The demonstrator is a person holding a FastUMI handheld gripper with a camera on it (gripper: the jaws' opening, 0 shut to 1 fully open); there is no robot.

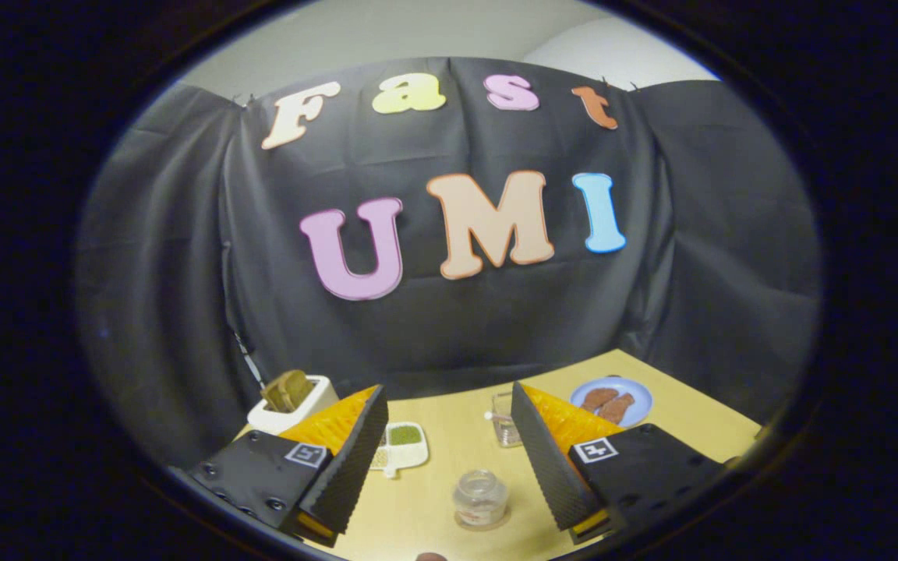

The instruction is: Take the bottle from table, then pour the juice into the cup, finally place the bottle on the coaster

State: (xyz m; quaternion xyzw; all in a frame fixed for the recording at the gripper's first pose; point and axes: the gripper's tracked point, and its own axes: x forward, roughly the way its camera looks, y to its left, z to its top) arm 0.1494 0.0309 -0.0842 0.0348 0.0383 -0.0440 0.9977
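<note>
Your claw [449,460] is released above the surface [449,467], the bottle [480,499] between its fingers and the cup [504,421] farther off.

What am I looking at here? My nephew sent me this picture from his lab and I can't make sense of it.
A camera rides on hand-held tongs that a person carries; it looks forward along their two fingers, the wedge shapes low in the picture. The lens bends everything round.

The fingers stand wide apart and hold nothing. They hang above a wooden table in a booth with a black cloth wall. Between the fingers, seen from above, stands a small clear bottle. Beyond it, near one finger, is a clear cup. Also on the table: a white toaster with bread in it, a small white dish with something green, and a blue plate with brown food.
</note>
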